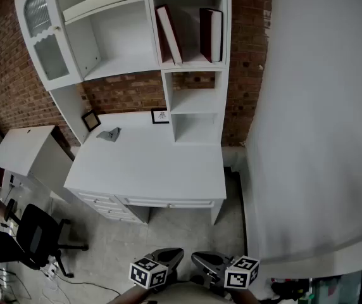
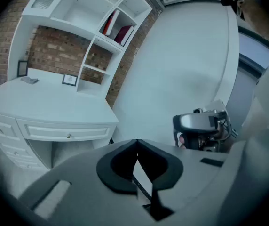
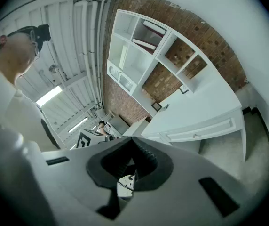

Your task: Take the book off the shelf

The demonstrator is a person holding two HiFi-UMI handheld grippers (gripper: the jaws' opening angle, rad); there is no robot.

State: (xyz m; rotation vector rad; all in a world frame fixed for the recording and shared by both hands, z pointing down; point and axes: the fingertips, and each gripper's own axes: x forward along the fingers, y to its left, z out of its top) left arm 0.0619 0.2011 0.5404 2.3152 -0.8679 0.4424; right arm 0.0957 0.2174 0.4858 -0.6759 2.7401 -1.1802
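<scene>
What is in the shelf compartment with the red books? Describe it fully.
Two red books, apart: the left book leans left, the right book stands nearly upright. The back wall shows bare between them; anything behind the books is covered.

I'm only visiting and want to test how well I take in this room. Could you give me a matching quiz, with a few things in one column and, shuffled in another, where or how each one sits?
Things
1. left red book
2. right red book
3. grey object
4. black office chair

Places or states
A. on the floor, left of the desk
B. stands upright in the shelf compartment
C. lies flat on the desk top
D. leans tilted in the shelf compartment

Pairs: 1-D, 2-B, 3-C, 4-A
</scene>
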